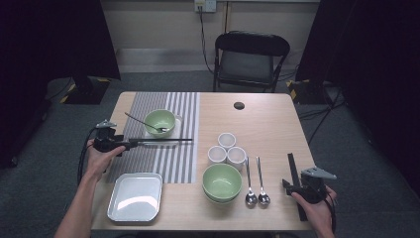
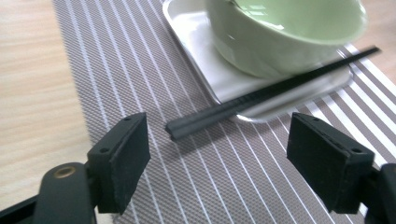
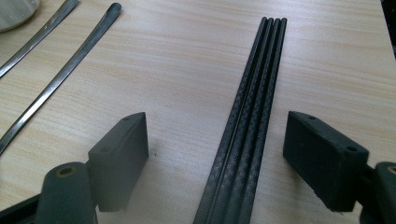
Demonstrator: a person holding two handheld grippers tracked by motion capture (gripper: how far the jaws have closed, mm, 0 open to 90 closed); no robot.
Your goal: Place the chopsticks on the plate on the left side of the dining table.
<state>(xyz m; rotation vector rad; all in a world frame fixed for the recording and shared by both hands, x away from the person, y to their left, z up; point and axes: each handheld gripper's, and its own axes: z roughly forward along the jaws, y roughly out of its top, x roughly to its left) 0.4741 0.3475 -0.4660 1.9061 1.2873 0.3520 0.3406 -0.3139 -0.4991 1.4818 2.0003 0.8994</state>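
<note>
My left gripper (image 1: 130, 144) (image 2: 217, 140) is open at the left of the striped placemat (image 1: 173, 166), with the near end of a pair of black chopsticks (image 1: 163, 141) (image 2: 261, 95) lying just ahead of its jaws, untouched. The chopsticks rest across the edge of a white square plate (image 2: 191, 28) that carries a green bowl (image 1: 160, 121) (image 2: 285, 32) with a spoon (image 1: 138, 120) in it. At the table's right front, my right gripper (image 1: 296, 182) (image 3: 217, 135) is open and straddles a bundle of black chopsticks (image 1: 294, 171) (image 3: 252, 126) lying flat on the wood.
Three white cups (image 1: 227, 148) stand mid-table, with stacked green bowls (image 1: 222, 181) in front of them and two metal spoons (image 1: 255, 183) (image 3: 60, 74) beside those. A metal tray (image 1: 135, 197) sits at the front left. A folding chair (image 1: 250, 57) stands beyond the table.
</note>
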